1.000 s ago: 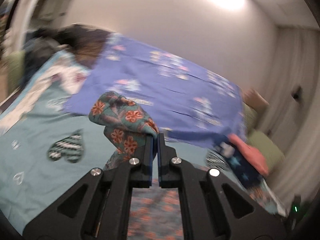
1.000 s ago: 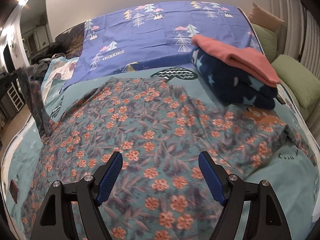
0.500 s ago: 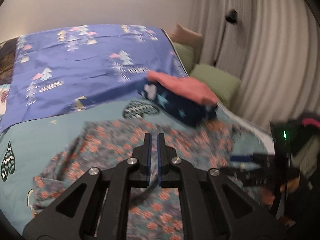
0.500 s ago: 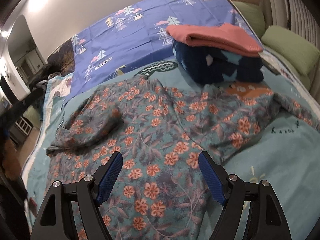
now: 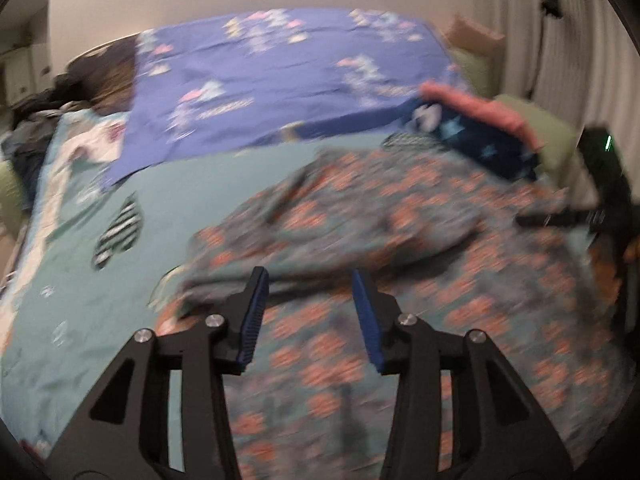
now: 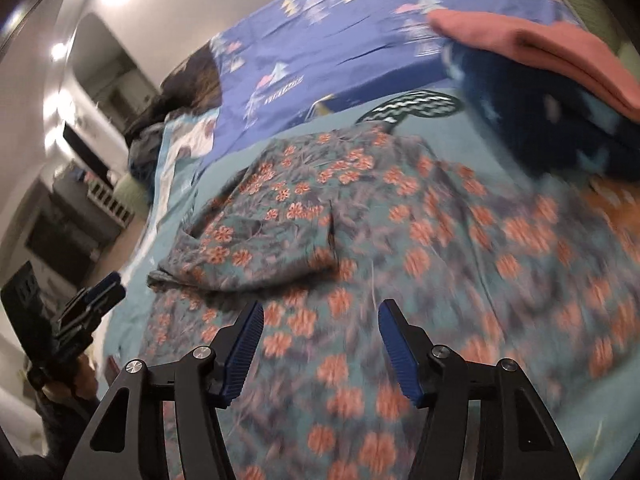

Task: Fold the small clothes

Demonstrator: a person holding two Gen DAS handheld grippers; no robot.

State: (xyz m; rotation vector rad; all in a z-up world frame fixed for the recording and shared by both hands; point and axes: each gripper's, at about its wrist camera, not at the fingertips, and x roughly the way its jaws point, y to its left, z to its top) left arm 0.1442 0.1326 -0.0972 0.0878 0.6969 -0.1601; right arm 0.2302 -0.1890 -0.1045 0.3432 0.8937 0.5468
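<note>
A teal garment with orange flowers point(image 6: 400, 240) lies spread on the bed's teal sheet point(image 5: 180, 192), one sleeve folded across it. Above it the left gripper point(image 5: 306, 312) has just been opening, the right gripper point(image 6: 320, 340) closing; both stand apart, empty.

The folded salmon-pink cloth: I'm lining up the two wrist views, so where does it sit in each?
Left wrist view: salmon-pink cloth at the right, above the middle, on the navy star blanket.
Right wrist view: salmon-pink cloth in the top right corner, on the same blanket.
Shared landmark: the purple tree-print sheet behind it.
</note>
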